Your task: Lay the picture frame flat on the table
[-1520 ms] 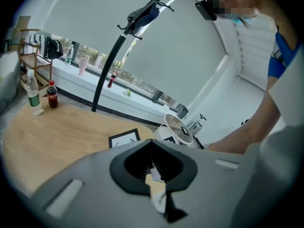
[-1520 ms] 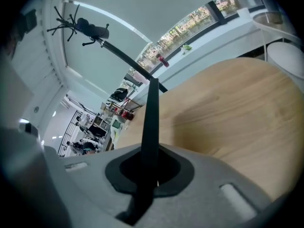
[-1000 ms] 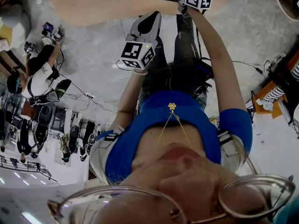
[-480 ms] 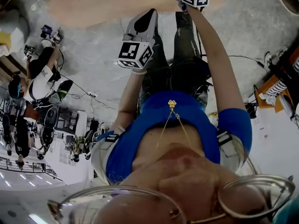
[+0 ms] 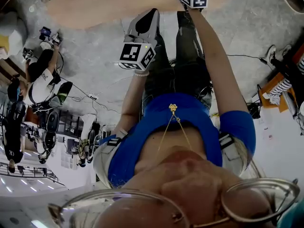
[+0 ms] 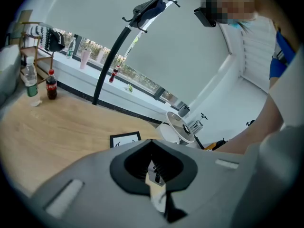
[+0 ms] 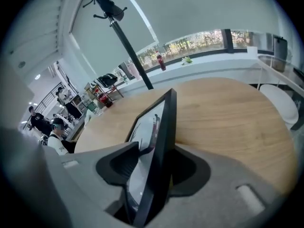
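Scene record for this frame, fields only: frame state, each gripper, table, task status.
picture frame: on edge, not flat, above the wooden table
frame-table contact: cannot tell
right gripper: fingers shut on the picture frame's near edge
left gripper: fingers together, nothing between them, short of the table edge in the head view
other items: cola bottle and water bottle upright at the table's far side
task status: frame not yet laid flat

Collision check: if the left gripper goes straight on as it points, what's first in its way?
Likely the black-framed picture, slightly left of the left gripper's line over the light wooden table; the right gripper holds it. Depth unclear: it may pass beside.
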Tool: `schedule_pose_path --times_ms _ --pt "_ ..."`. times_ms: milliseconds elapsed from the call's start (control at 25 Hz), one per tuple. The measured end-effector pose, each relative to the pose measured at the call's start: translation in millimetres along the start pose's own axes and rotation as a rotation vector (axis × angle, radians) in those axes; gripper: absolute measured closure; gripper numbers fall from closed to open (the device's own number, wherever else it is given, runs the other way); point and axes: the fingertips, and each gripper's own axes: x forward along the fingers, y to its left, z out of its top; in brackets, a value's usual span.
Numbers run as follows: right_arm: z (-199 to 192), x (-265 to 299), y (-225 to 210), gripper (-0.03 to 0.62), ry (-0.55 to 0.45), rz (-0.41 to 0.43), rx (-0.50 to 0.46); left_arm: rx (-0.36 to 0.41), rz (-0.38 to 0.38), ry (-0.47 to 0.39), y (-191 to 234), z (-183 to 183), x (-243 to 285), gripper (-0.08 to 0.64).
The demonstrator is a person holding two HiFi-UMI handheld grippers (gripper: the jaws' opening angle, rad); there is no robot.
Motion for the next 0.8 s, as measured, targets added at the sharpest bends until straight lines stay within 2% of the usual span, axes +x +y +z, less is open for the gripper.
schedule_pose_path --times_ms 440,600,680,800 --pt "-1.4 13.8 -19.2 0.339 0.044 -0.141 0.027 -0.013 0.007 0.014 20.5 -2.8 -2.2 0.563" --pt "-22.2 15.4 -33.3 0.339 0.171 -0.242 -0.089 -0.023 0.006 0.005 19.7 -0.4 -0.5 0.563" --pt "-23.8 15.7 -34.2 0.341 0.185 -0.247 -0.127 -0.023 0.003 0.002 18.8 1.4 1.6 0.563" --pt "-24.8 15.5 -34.2 0.341 0.181 -0.244 -0.118 -0.020 0.001 0.004 18.9 -0.4 3.5 0.563"
